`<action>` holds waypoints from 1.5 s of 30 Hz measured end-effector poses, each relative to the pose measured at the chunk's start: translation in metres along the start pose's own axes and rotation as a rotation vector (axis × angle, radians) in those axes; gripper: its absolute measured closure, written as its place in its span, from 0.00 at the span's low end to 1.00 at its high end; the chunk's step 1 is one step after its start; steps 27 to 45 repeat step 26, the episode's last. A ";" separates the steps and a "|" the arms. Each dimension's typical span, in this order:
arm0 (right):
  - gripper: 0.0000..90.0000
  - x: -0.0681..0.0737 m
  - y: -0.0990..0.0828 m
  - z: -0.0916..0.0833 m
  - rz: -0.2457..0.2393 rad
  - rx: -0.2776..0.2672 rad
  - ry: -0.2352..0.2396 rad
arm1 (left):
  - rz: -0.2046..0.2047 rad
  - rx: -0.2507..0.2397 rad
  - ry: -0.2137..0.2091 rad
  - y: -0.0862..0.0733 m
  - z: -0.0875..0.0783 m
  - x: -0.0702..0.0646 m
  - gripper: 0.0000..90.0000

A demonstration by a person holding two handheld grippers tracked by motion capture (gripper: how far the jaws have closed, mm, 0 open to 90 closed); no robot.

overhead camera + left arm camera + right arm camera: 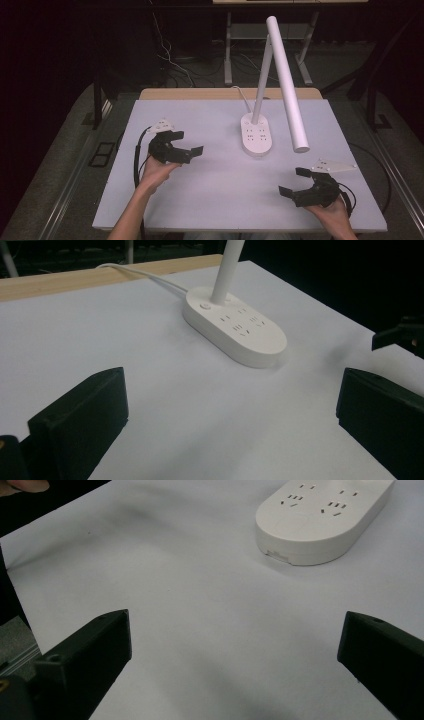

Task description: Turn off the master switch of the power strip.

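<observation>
I have the right tool (296, 181) nearest me, low at the front right of the pale grey desk (210, 200), its black jaws spread wide and holding nothing. In the right gripper view only bare desk lies between the two jaws, with the rounded near end of the white oval plastic lamp base with sockets in its top (320, 522) ahead and to the right.

A little farther in, the left tool (189, 143) hovers at the left-middle of the desk, also released, jaws well apart and empty. Through the left gripper view the lamp base (235, 327) sits ahead and slightly right, with its round button near the white stem (226, 270) and the white cable (145, 275) running off toward the wooden back edge.

The lamp base (257, 134) stands at the centre-back of the desk, well apart from both tools. From it the stem leans up, and the long white cylindrical lamp head (287, 82) slopes down toward the right, its free end hanging above the desk, between the base and my right tool.

I judge the step is an approach to the lamp. To do it well I would bring one tool in slowly, keep the jaws wide until they straddle the part I want, steady the base with the other, and stay clear of the cable.
</observation>
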State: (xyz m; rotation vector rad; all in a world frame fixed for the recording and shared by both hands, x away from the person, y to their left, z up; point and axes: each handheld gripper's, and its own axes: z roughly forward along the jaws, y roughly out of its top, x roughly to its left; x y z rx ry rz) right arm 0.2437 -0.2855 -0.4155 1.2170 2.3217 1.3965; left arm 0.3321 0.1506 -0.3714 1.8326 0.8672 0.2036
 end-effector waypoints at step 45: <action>0.00 0.004 -0.001 0.003 -0.002 0.018 0.009 | 0.014 0.013 0.040 -0.070 -0.038 -0.026 0.00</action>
